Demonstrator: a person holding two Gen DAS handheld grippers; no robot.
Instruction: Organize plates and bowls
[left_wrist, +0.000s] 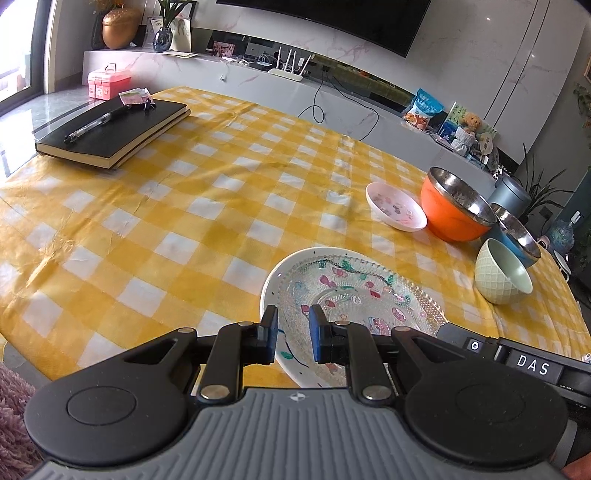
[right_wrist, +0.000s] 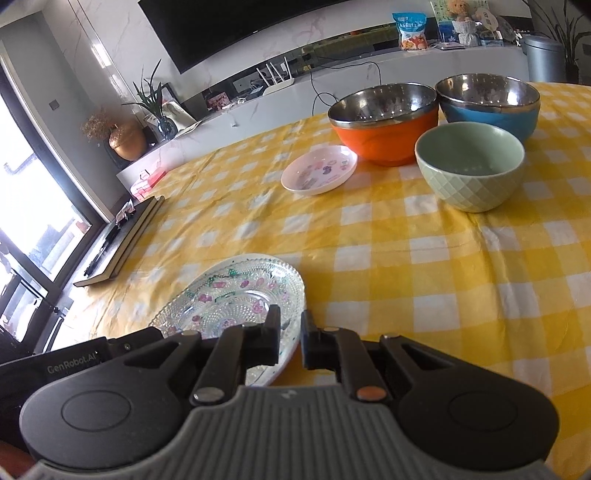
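Both grippers, left (left_wrist: 293, 334) and right (right_wrist: 290, 338), pinch opposite rims of the stacked glass plate (left_wrist: 354, 295), low over the table. Beyond it, pink dish (left_wrist: 396, 211) and three bowls remain unstacked.

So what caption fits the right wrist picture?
Right gripper at the rim of stacked flowered plates, bowls waiting behind on the yellow checked tablecloth.
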